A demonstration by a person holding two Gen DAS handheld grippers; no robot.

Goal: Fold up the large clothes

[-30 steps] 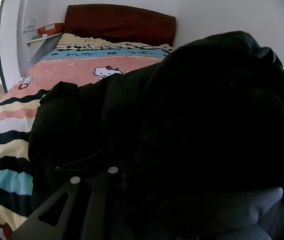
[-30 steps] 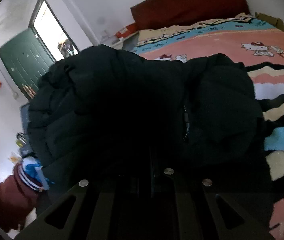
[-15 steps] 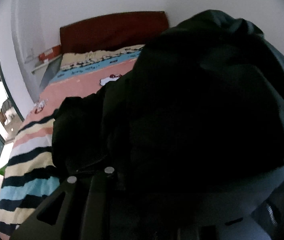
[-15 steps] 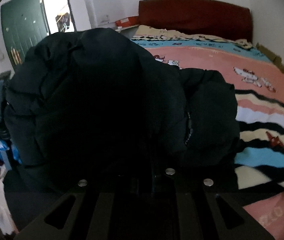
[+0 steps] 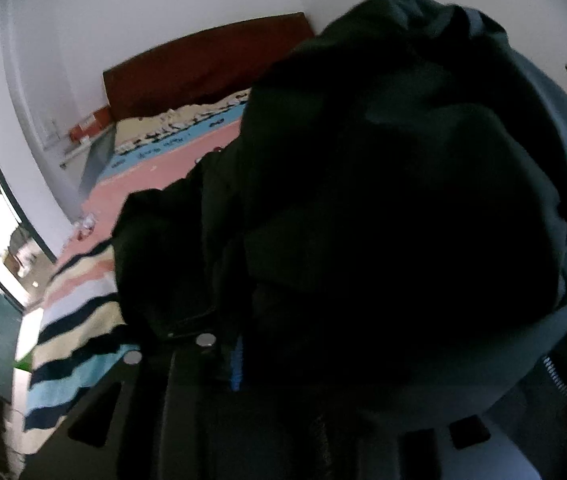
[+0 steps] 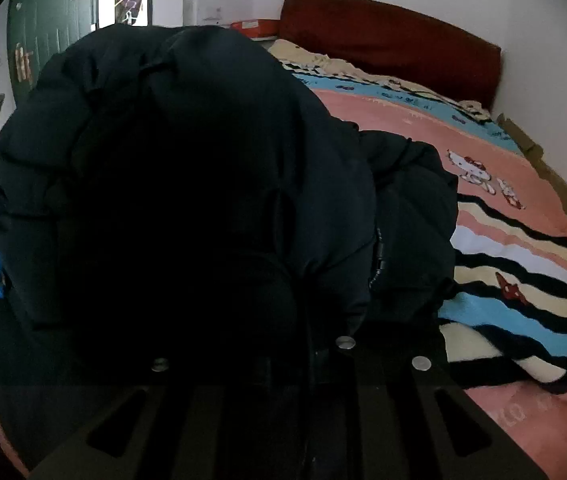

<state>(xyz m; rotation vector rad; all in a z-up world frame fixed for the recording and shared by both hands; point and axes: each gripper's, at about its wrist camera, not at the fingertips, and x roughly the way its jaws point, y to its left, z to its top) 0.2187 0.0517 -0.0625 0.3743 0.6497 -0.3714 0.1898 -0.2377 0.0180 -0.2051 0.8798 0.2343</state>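
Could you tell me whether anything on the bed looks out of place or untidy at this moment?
Yes: the black jacket is bunched in a puffy heap on the striped blanket, not flat, one part spilling sideways.

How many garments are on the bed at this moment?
1: a black puffer jacket, bunched up at the near end of the striped blanket, right in front of both grippers. Its bulk may hide anything beneath it.

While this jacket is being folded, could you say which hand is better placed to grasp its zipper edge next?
Probably right: the right gripper faces the exposed zipper edge of the black jacket; its bulk blocks the left gripper. Both jaws are opening, tips buried in fabric.
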